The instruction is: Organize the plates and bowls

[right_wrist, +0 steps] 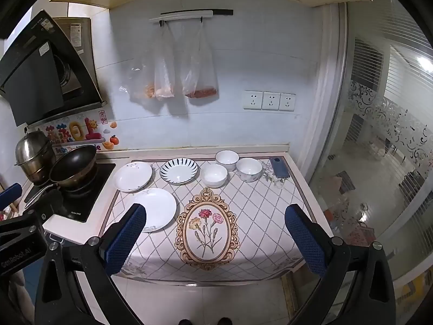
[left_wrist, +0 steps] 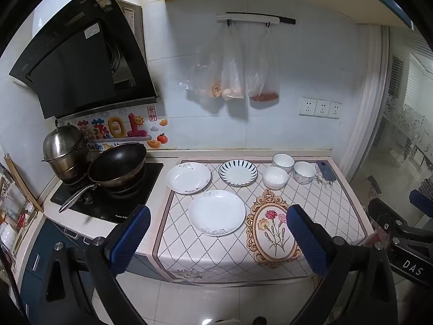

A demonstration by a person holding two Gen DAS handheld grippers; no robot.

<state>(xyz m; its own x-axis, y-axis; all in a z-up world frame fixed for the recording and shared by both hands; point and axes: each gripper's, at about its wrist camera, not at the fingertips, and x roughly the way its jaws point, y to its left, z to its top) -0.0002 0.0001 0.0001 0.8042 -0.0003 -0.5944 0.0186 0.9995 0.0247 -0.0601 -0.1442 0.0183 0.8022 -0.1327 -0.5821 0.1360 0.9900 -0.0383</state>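
Three plates lie on the patterned cloth [left_wrist: 324,208]: a large white plate [left_wrist: 217,212] [right_wrist: 155,209] nearest me, a white plate [left_wrist: 188,178] [right_wrist: 133,176] behind it to the left, and a blue-striped plate [left_wrist: 238,172] [right_wrist: 179,170]. To their right stand three bowls: a plain white bowl [left_wrist: 275,178] [right_wrist: 214,175], a white bowl [left_wrist: 283,162] [right_wrist: 227,159] at the back, and a patterned bowl [left_wrist: 304,172] [right_wrist: 249,169]. My left gripper [left_wrist: 217,230] and right gripper [right_wrist: 215,230] hang open before the counter's front edge, each empty.
A black wok [left_wrist: 117,165] and a steel steamer pot [left_wrist: 65,149] sit on the stove [left_wrist: 108,205] at left. A dark phone [left_wrist: 326,171] [right_wrist: 279,167] lies at the cloth's back right corner. Plastic bags [left_wrist: 232,67] hang on the wall. A glass door [right_wrist: 379,162] stands at right.
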